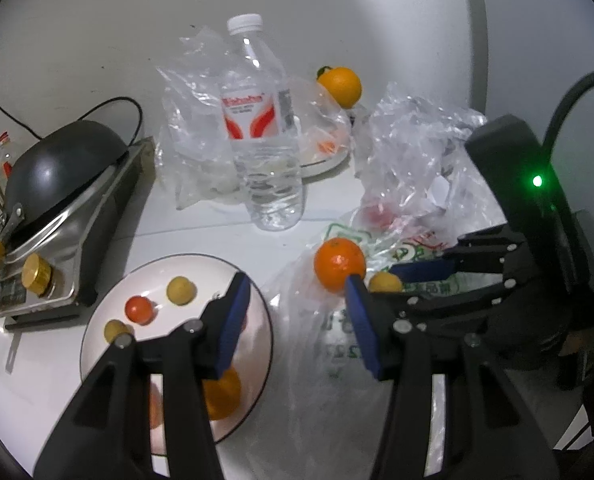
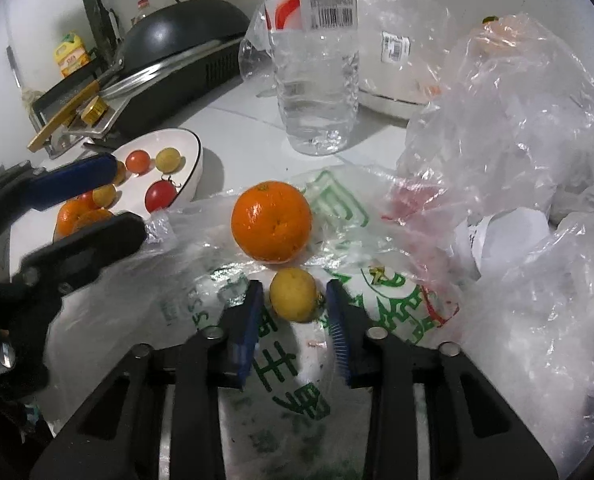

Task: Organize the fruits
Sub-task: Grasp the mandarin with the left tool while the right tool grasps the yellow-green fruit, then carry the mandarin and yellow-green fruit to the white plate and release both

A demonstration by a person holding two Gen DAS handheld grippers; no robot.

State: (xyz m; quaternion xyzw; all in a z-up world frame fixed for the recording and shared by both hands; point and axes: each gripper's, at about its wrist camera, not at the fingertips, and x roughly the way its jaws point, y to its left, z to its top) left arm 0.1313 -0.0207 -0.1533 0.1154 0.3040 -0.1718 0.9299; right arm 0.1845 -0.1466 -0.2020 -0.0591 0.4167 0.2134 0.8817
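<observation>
The right gripper (image 2: 295,300) has its fingers drawn narrow around a small yellow fruit (image 2: 293,294) that lies on a printed plastic bag (image 2: 297,380) on the surface. The blue pads sit just beside the fruit on both sides; a thin gap seems to show on each flank, so I cannot tell whether they truly press on it. The left gripper (image 1: 297,308) hangs with its fingers moderately apart and nothing between them, over the gap between the white plate (image 1: 257,360) and the bag.

An orange (image 2: 271,221) rests just behind the yellow fruit, nearly touching it. The plate, already carrying small tomatoes and oranges, sits to the left.

Several things could spoil the pick. The fruit is round and smooth, and the fingers meet it near its front half, so a squeeze may pop it forward into the orange and set both rolling. The slick bag underneath may bunch between a pad and the fruit and come up with it, dragging the orange along. The water bottle (image 2: 317,60) stands well behind, but a rolling orange could reach it. The left gripper's finger lies close to the path toward the plate, so the two could collide.
</observation>
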